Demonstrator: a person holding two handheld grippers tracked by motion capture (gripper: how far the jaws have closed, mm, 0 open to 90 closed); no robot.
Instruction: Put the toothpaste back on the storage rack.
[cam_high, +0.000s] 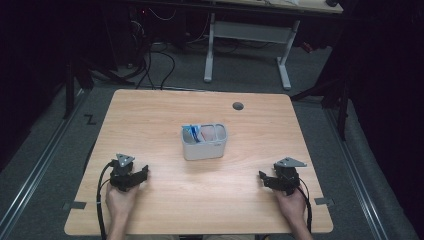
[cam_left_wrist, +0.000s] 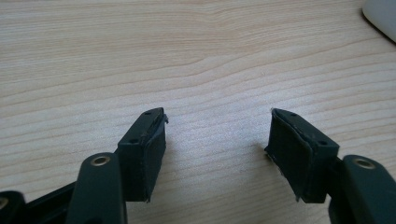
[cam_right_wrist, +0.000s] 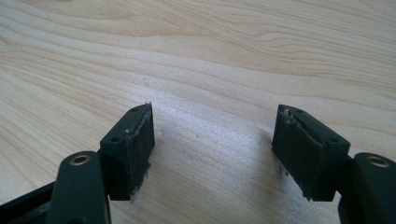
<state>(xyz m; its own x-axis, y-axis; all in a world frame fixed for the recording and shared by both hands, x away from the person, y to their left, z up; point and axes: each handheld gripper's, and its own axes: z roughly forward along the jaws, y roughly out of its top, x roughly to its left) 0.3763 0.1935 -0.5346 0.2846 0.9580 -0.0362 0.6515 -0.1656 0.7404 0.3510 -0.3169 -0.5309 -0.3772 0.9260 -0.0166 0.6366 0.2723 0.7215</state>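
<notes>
A small grey bin (cam_high: 204, 142) stands at the middle of the wooden table (cam_high: 150, 115), holding blue-and-white and pinkish packets. My left gripper (cam_high: 141, 173) rests on the table near the front left, held by a hand. Its jaws stand wide apart over bare wood in the left gripper view (cam_left_wrist: 218, 140), with nothing between them. A white corner of the bin (cam_left_wrist: 380, 16) peeks in at the upper right there. My right gripper (cam_high: 264, 177) sits near the front right, also open over bare wood (cam_right_wrist: 214, 135).
A round cable hole (cam_high: 238, 106) is set in the table's far side. Beyond the table stand a white desk frame (cam_high: 247, 45) and cables on the grey floor. Metal rails run along both sides of the table.
</notes>
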